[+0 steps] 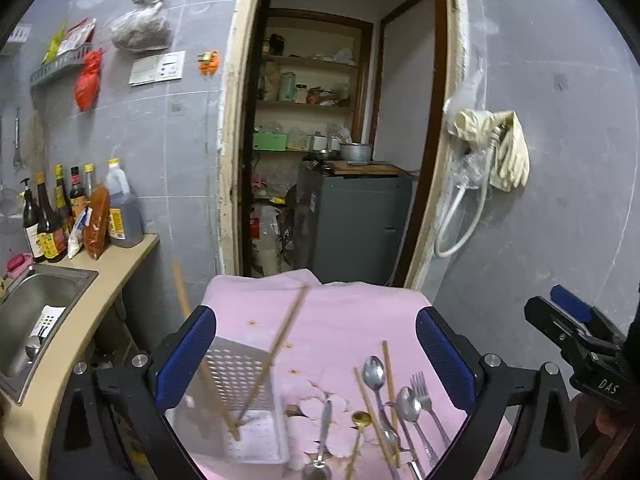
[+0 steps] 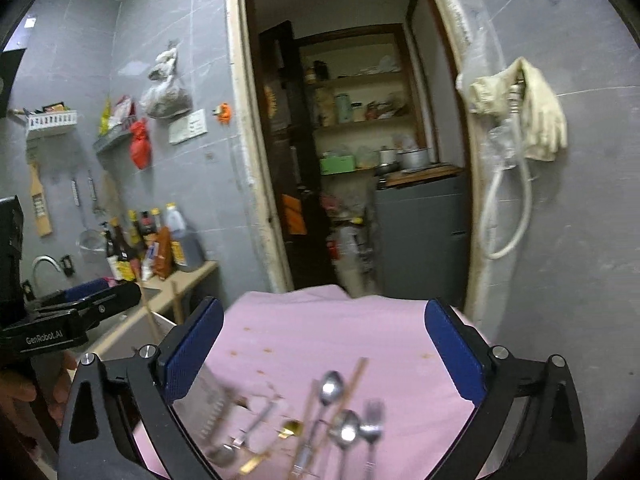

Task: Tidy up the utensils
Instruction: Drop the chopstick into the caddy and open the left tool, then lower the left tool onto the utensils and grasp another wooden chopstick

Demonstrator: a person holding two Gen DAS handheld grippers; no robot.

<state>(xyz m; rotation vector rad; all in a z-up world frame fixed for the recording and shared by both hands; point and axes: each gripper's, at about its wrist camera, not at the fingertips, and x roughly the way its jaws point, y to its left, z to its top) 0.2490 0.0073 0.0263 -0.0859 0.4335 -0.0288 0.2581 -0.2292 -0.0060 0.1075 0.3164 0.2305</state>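
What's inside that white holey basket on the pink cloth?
Two wooden chopsticks stand slanted inside the white perforated basket, tips on its floor. Its near corners are cut off from view.

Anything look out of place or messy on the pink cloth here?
Small orange-brown spots stain the pink cloth. Spoons, a fork and loose chopsticks lie scattered, while two chopsticks lean crossed in the white basket.

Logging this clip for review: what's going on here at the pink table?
A person holds a two-finger gripper in each hand over a pink-covered table. Both the left gripper and the right gripper are open and hold nothing. Two chopsticks already stand in the white perforated utensil basket. Spoons, a fork, more chopsticks and a gold spoon lie loose on the cloth beside it, not yet sorted.
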